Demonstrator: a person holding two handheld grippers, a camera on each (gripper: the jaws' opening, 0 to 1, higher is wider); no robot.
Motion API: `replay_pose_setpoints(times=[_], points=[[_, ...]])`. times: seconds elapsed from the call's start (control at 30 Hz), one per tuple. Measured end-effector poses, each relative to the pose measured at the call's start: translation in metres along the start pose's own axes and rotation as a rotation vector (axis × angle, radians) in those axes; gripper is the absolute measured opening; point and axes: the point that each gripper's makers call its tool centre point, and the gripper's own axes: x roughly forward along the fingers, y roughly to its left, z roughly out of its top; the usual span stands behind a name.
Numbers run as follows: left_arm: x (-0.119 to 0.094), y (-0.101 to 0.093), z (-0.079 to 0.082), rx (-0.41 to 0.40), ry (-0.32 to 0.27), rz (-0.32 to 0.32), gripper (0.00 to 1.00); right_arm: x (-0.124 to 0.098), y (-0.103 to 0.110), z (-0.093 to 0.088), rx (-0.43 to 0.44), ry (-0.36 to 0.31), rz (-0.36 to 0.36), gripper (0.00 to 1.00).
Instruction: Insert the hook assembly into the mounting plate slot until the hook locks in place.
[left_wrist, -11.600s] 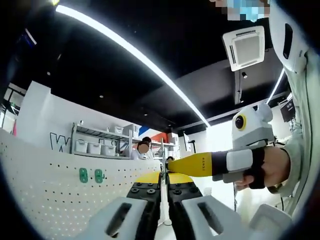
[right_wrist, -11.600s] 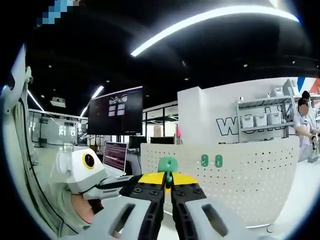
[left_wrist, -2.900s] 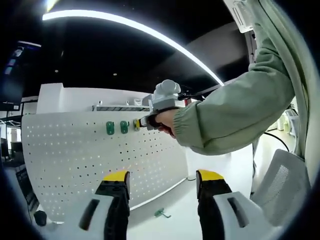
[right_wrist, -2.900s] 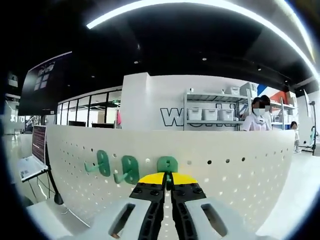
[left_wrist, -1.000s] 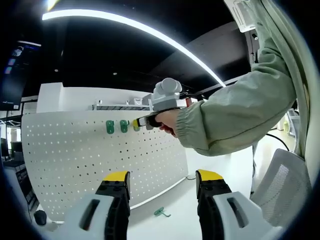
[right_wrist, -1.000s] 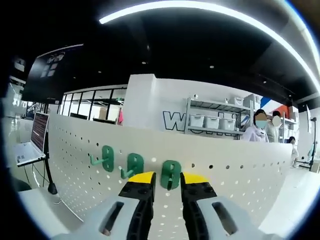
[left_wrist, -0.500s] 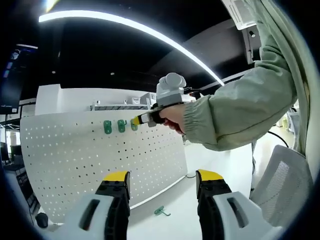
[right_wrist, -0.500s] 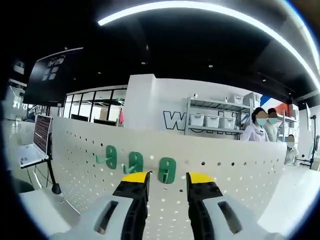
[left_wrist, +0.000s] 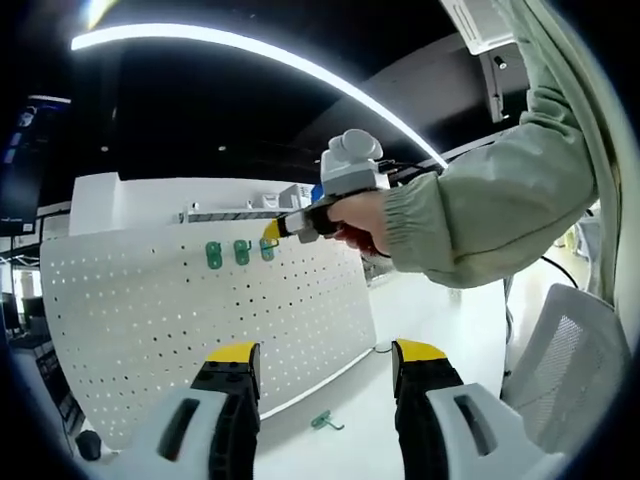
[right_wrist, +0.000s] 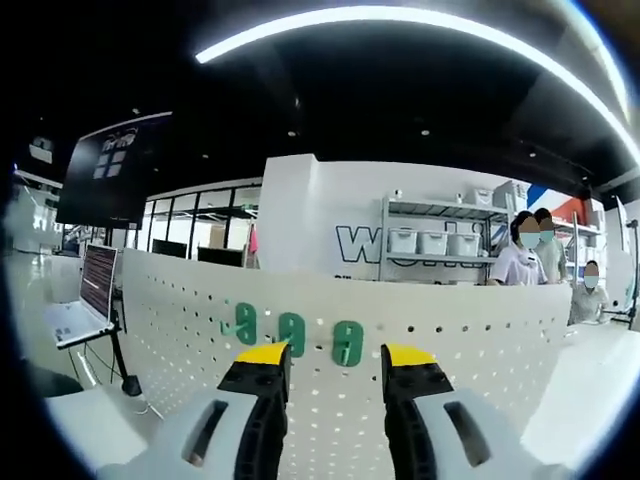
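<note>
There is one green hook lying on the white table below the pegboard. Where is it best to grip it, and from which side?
Probably from above, on the loose green hook's straight part. It lies flat on the table, so only its top is free. The open left tongs are nearest.

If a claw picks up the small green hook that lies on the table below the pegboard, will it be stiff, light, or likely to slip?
The loose green hook looks like thin moulded plastic, so probably stiff and very light. Lying flat on the white table, it likely slides if nudged rather than rolls. Its small size may make it slip between claw tips.
</note>
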Motion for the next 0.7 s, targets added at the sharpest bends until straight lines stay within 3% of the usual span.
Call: replay_pose_setpoints(times=[0.7], points=[[0.000,-0.006,0.001,0.047,0.013,-0.015,0.55,-0.039,-0.015,-0.006,0.051,0.013,-0.018,0.36]])
